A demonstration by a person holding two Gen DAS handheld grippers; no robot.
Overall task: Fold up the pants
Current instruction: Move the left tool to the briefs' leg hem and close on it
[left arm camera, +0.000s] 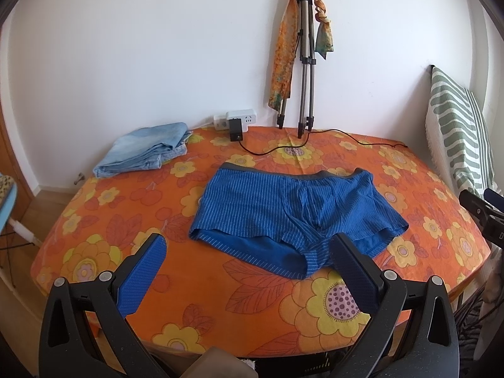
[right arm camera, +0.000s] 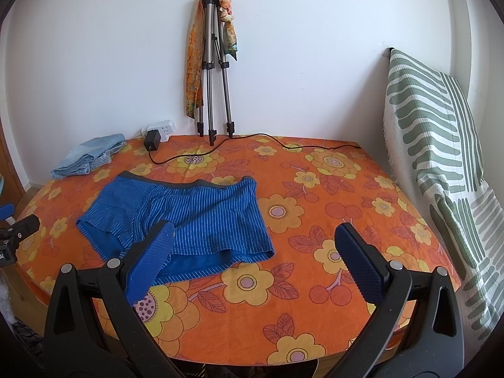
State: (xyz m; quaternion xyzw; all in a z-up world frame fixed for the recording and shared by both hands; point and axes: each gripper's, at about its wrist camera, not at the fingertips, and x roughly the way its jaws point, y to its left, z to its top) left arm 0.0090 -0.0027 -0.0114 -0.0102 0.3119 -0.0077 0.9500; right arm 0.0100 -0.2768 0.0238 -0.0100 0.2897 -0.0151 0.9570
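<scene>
Blue striped shorts (left arm camera: 283,211) with a grey waistband lie flat and unfolded on the orange flowered table cover (left arm camera: 245,308), waistband toward the wall. They also show in the right wrist view (right arm camera: 195,220). My left gripper (left arm camera: 249,249) is open and empty, hovering above the near hem of the shorts. My right gripper (right arm camera: 255,236) is open and empty, above the shorts' right leg hem, its left finger over the cloth. The right gripper's body shows at the right edge of the left wrist view (left arm camera: 485,217).
Folded light blue jeans (left arm camera: 145,149) lie at the table's back left. A power strip with a black adapter (left arm camera: 234,123) and its cable sit by the wall. A tripod with scarves (left arm camera: 304,63) leans on the wall. A green striped cloth (right arm camera: 441,145) hangs at right.
</scene>
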